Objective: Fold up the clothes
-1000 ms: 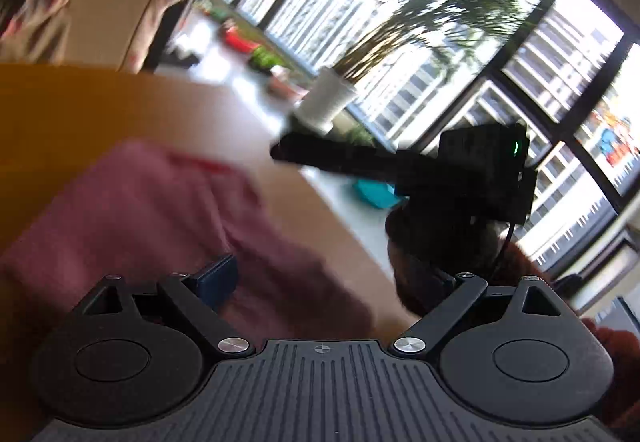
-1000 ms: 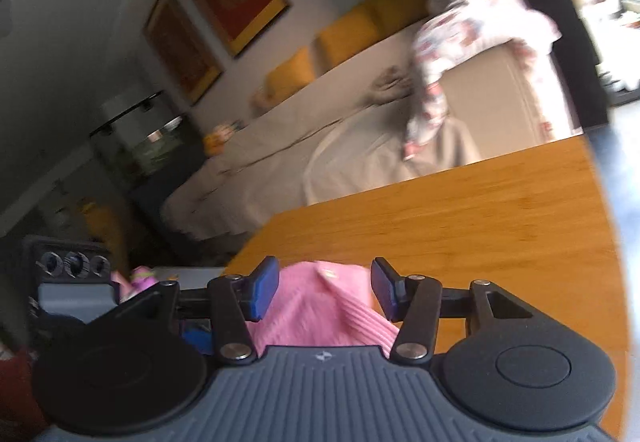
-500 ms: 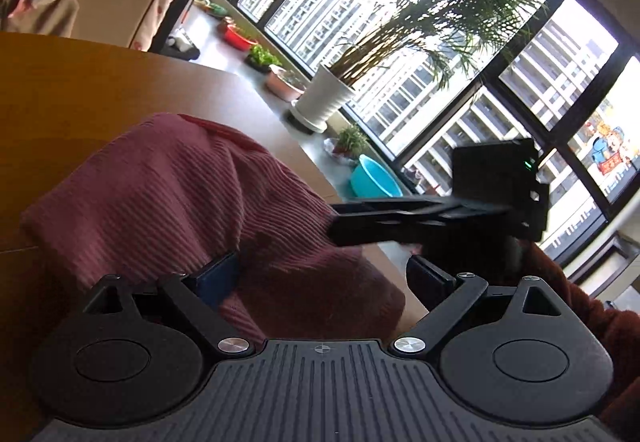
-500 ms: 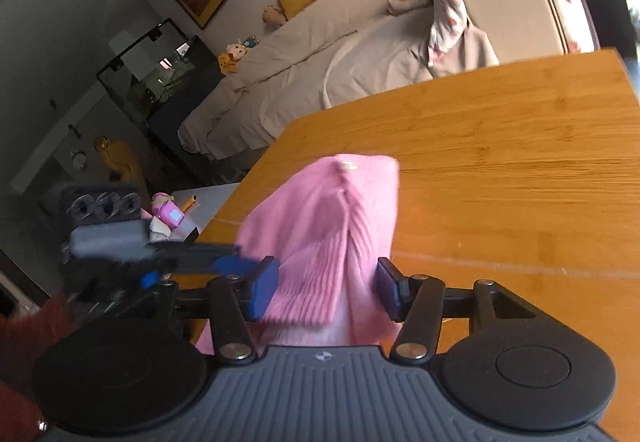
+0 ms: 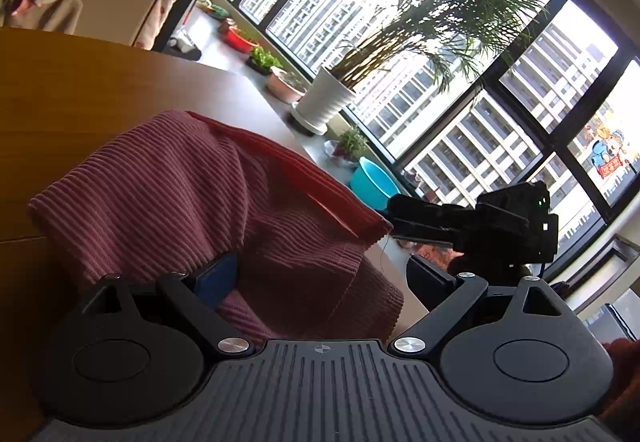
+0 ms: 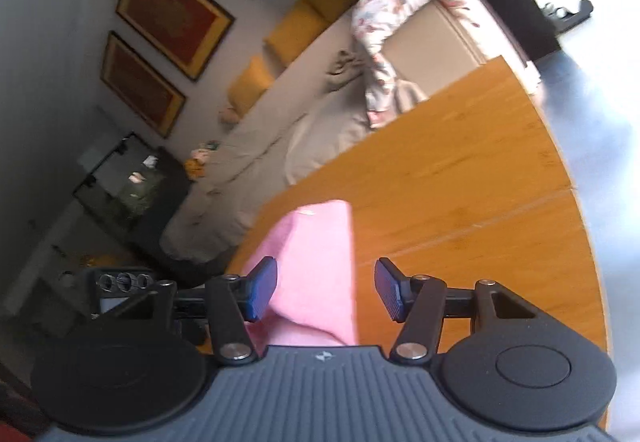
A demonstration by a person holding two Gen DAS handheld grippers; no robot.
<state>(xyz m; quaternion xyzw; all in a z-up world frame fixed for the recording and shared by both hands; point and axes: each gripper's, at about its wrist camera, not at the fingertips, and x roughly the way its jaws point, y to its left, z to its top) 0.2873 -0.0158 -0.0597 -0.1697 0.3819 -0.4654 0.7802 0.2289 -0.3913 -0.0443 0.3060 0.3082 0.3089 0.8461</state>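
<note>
A pink ribbed knit garment [image 5: 192, 198] lies bunched in folds on the wooden table [image 5: 80, 82]. My left gripper [image 5: 322, 276] stands open around its near part. The left blue pad [image 5: 218, 274] is tucked against a fold, and the right finger [image 5: 426, 276] is off the cloth beside the table edge. In the left wrist view my right gripper [image 5: 394, 220] sits at the garment's raised right corner [image 5: 372, 228]. In the right wrist view the garment [image 6: 316, 262] runs between the open right gripper [image 6: 326, 292]; its right pad [image 6: 390, 294] is clear of the cloth.
The table [image 6: 460, 182] ends in a curved edge at the right. Beyond it are a beige sofa [image 6: 320, 90] with a floral blanket [image 6: 384, 14] and yellow cushions. By the windows stand a potted palm [image 5: 324, 102] and a blue basin [image 5: 372, 184].
In the left wrist view the right gripper has moved from above the garment down to its right corner. The right wrist view has rolled, tilting the table. The garment has settled lower.
</note>
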